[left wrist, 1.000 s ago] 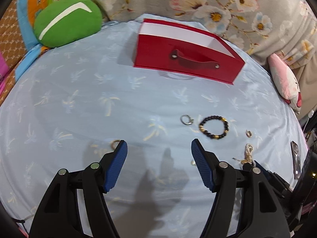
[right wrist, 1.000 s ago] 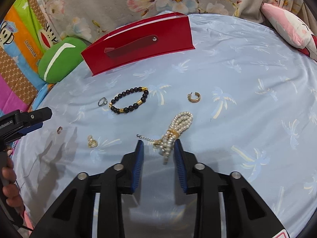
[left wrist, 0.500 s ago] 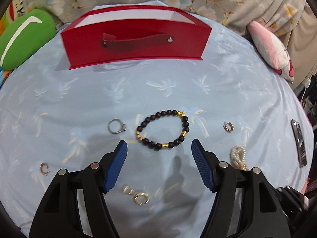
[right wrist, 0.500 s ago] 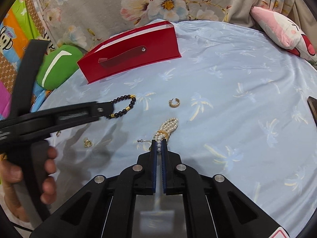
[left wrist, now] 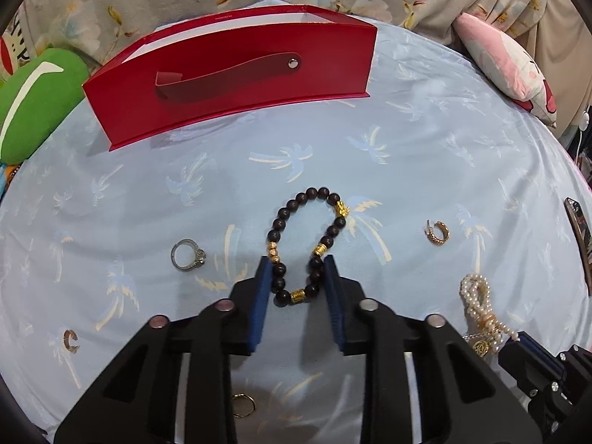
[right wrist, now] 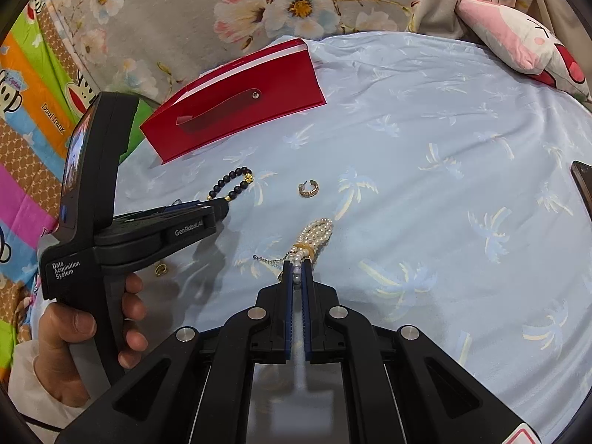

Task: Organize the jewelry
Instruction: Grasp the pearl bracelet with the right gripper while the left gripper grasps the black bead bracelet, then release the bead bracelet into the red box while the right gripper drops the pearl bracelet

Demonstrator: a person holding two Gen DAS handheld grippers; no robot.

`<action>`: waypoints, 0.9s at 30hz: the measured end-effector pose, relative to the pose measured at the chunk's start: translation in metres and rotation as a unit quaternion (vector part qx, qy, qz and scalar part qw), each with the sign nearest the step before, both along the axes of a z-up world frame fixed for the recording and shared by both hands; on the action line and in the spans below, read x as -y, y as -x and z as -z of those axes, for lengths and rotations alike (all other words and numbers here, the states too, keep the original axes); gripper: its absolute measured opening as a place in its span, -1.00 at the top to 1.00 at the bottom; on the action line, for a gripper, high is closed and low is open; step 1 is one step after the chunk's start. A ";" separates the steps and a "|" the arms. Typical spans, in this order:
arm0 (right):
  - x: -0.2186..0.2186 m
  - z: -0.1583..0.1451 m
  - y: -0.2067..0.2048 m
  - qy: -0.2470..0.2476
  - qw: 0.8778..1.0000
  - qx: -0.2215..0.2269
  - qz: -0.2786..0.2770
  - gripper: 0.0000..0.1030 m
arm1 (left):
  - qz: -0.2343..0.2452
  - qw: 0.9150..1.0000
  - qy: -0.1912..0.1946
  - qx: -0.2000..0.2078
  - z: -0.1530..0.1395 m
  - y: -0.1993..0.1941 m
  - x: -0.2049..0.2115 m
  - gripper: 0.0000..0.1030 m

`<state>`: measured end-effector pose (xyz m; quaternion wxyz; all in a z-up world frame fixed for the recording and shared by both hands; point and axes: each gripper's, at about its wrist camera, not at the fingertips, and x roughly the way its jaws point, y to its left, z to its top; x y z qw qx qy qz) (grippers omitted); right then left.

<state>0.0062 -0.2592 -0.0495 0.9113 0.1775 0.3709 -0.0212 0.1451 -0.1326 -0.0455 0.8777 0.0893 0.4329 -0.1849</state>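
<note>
Dark wooden beads with gold spacers: one beaded bracelet (left wrist: pixel 305 246), lying flat on the pale blue palm-print sheet (left wrist: pixel 425 155), its near end now bracketed by the blue pads of the left gripper (left wrist: pixel 297 281). A second ago those pads stood wide over bare sheet; half a second ago they straddled the whole loop; now they have narrowed until they touch or nearly touch the beads on both sides, not fully clamped. Pearl strands, bunched, with gold clasp and chain: one pearl bracelet (right wrist: pixel 312 238), its near end pinched between the closed pads of the right gripper (right wrist: pixel 296 277), which were apart a second ago; the piece rests on the sheet, not lifted. Red box (left wrist: pixel 229 74), open-topped, at 12 o'clock from the left gripper, apparently the destination. Loose items awaiting sorting: silver ring (left wrist: pixel 188 255) at 10 o'clock, gold hoop earring (left wrist: pixel 438 233) at 2 o'clock, small gold cuff (left wrist: pixel 70 340) at 8 o'clock, gold ring (left wrist: pixel 243 405) beneath the gripper. Judgement: both bracelets are at the pickup stage, nothing boxed.
</note>
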 end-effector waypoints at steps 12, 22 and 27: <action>0.003 -0.003 0.001 -0.005 1.000 0.003 0.003 0.93 | -0.006 0.997 0.078 -0.024 -0.014 0.007 -0.029 0.87; -0.005 -0.035 0.007 0.008 0.999 0.046 -0.011 0.93 | -0.024 0.992 0.127 0.015 -0.068 0.022 -0.067 0.87; -0.010 -0.059 0.007 0.013 0.997 0.077 -0.021 0.93 | -0.037 0.989 0.135 0.039 -0.096 0.025 -0.086 0.87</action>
